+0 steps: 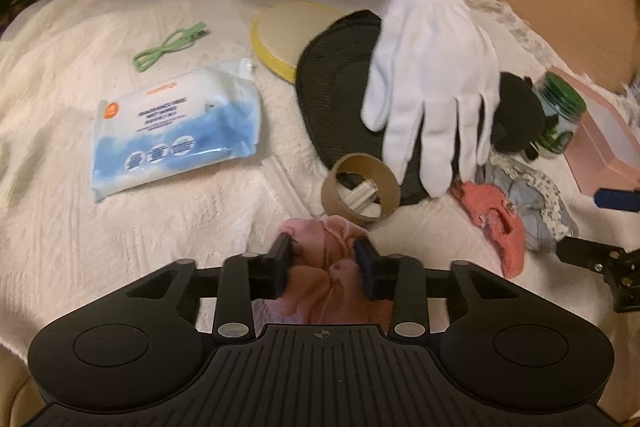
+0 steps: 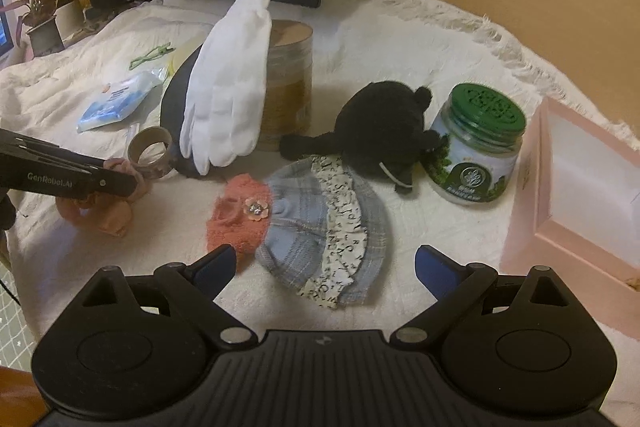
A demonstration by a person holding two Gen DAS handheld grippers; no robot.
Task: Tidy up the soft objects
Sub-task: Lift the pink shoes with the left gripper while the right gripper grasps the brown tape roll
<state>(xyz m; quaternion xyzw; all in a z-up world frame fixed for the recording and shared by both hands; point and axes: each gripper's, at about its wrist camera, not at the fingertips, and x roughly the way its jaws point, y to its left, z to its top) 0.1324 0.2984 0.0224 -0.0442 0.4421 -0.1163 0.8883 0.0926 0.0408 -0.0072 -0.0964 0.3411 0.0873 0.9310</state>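
Pink scrunchie bunched between left gripper pads, jaws clamped on it, low over white bedspread, just beside cardboard tape ring. Judgement: keep squeeze firm, lift straight up so fabric clears ring, no drag. Right gripper jaws spread wide, holding nothing, hovering at doll dress, coral top, plaid skirt. White glove leans on canister; black plush against green-lidded jar. Pink box at right, likely drop spot.

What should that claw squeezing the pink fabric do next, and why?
Probably lift. The left claw is shut on the pink scrunchie, which lies against the cardboard tape ring on the white blanket; raising it clears the ring before carrying.
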